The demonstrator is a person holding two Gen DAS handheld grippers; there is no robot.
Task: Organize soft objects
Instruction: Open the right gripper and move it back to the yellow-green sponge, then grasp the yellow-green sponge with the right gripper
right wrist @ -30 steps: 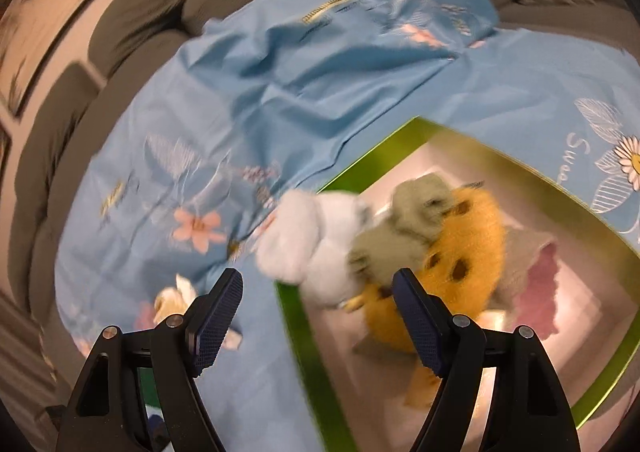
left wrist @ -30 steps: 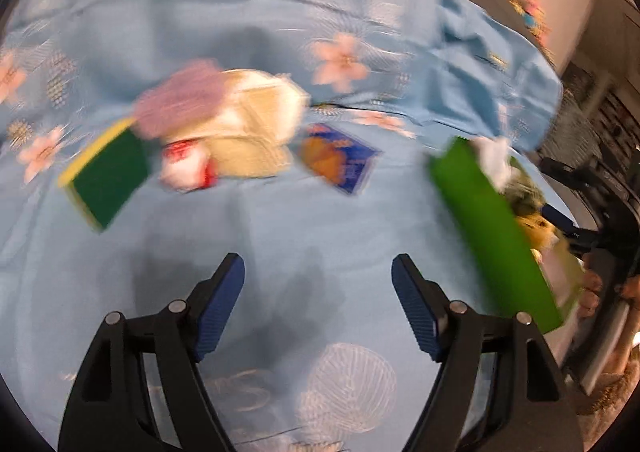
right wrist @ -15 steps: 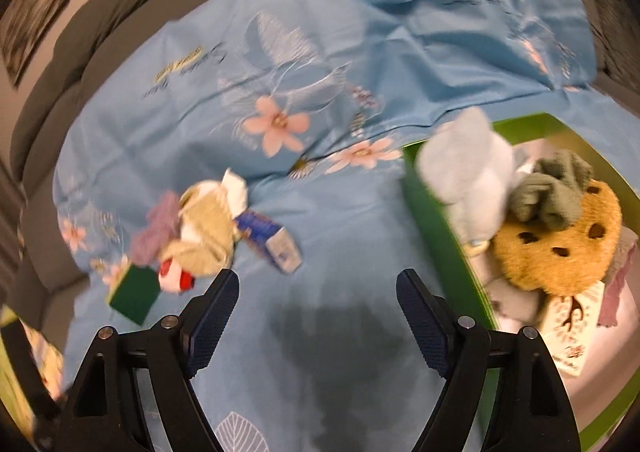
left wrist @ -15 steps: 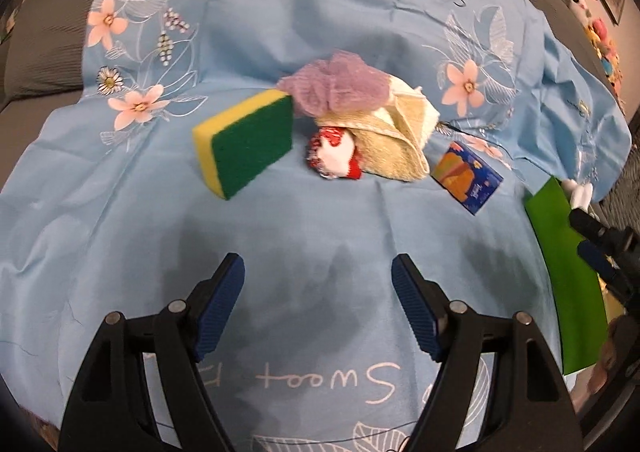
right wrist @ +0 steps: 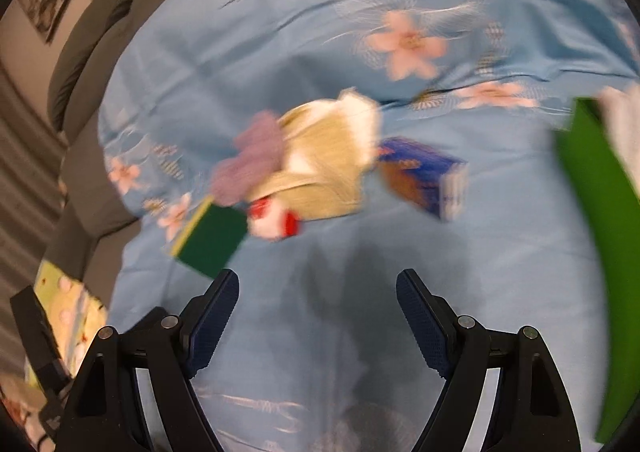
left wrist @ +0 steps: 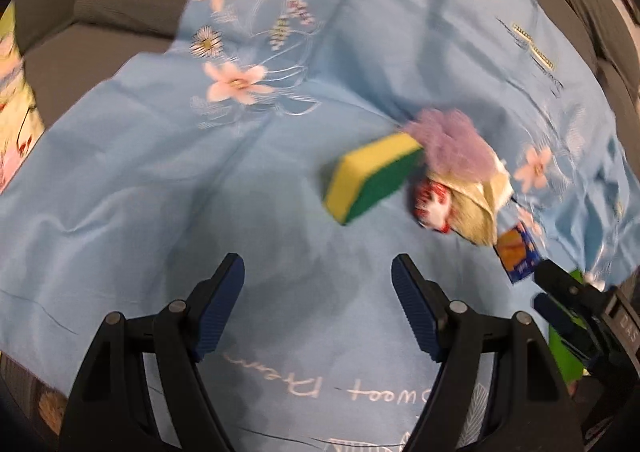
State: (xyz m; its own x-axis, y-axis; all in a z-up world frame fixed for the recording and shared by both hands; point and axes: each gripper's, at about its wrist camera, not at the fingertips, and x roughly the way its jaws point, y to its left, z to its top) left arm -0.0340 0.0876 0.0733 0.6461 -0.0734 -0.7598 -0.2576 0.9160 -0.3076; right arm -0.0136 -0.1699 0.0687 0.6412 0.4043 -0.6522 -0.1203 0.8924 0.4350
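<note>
Both tongs, left (left wrist: 318, 292) and right (right wrist: 318, 308), were spread, empty, and had swung from the box (right wrist: 592, 212) toward the sponge (left wrist: 370, 176) pile.

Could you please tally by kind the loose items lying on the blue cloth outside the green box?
Sponge: 1
Purple puff: 1
Beige cloth: 1
Red-and-white item: 1
Blue packet: 1
Total: 5

Motion blurs my right view; the green box (right wrist: 592, 188) runs off its edge. I can't read what the red-and-white item (right wrist: 276, 218) is.
</note>
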